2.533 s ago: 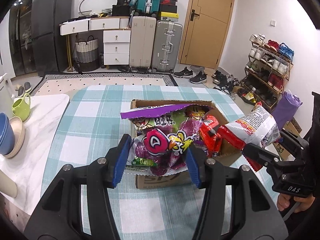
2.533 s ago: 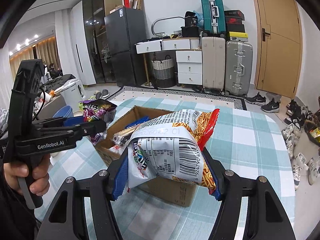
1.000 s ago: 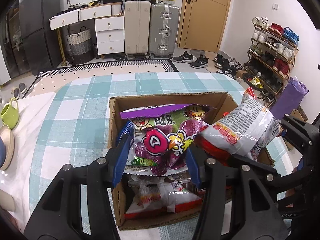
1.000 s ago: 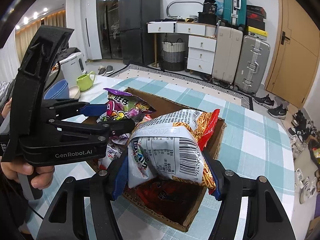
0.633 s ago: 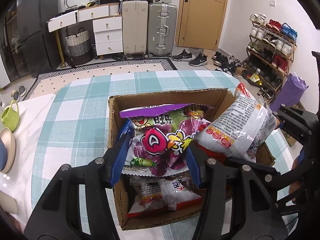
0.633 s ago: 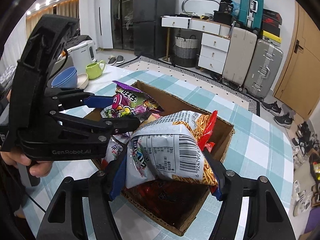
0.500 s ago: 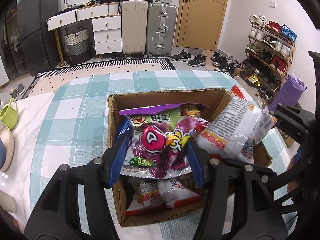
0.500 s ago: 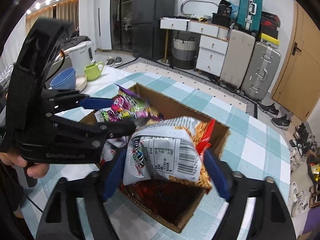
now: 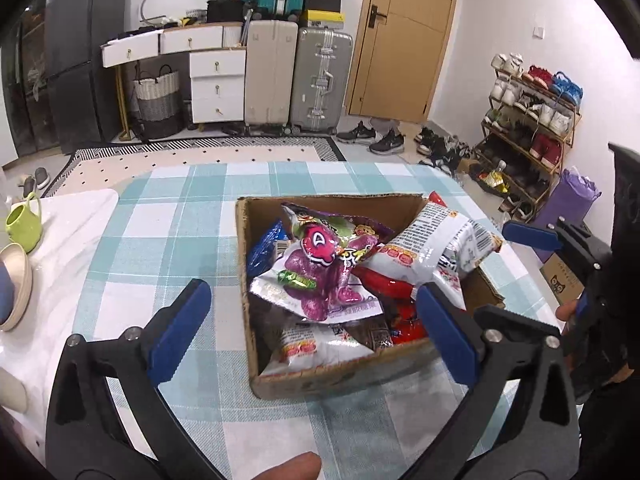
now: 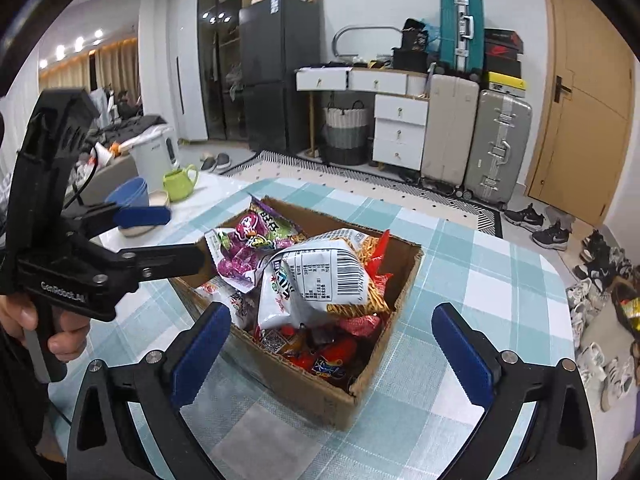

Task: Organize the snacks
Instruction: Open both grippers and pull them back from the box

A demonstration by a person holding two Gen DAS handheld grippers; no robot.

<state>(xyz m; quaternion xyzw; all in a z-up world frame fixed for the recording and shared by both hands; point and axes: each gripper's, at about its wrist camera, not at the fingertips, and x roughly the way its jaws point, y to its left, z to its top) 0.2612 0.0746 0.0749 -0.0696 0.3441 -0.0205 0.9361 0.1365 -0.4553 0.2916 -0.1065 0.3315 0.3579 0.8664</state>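
Note:
An open cardboard box (image 9: pixel 340 376) (image 10: pixel 312 384) stands on the teal checked tablecloth (image 9: pixel 168 240), full of snack packets. On top of the pile lie a purple bag (image 9: pixel 320 272) (image 10: pixel 248 248) and, to its right, a white-and-red bag (image 9: pixel 432 248) (image 10: pixel 320 276) leaning over the box's right rim. My left gripper (image 9: pixel 312 292) hangs over the box's near edge, its jaws opening wide, and its blue pads touch nothing. Wide apart too are the opening jaws of my right gripper (image 10: pixel 330 312), short of the box's near corner, with no bag pressed between them.
A green mug (image 9: pixel 22 222) and stacked bowls (image 9: pixel 12 280) sit on a white cloth at the table's left. Beyond the table stand suitcases (image 9: pixel 320 76), drawers and a shoe rack (image 9: pixel 528 128). A person's fingertip (image 9: pixel 288 468) shows at the bottom edge.
Both grippers opened and let go of their bags, which dropped onto the pile in the box. Both grippers pulled back and rose a little.

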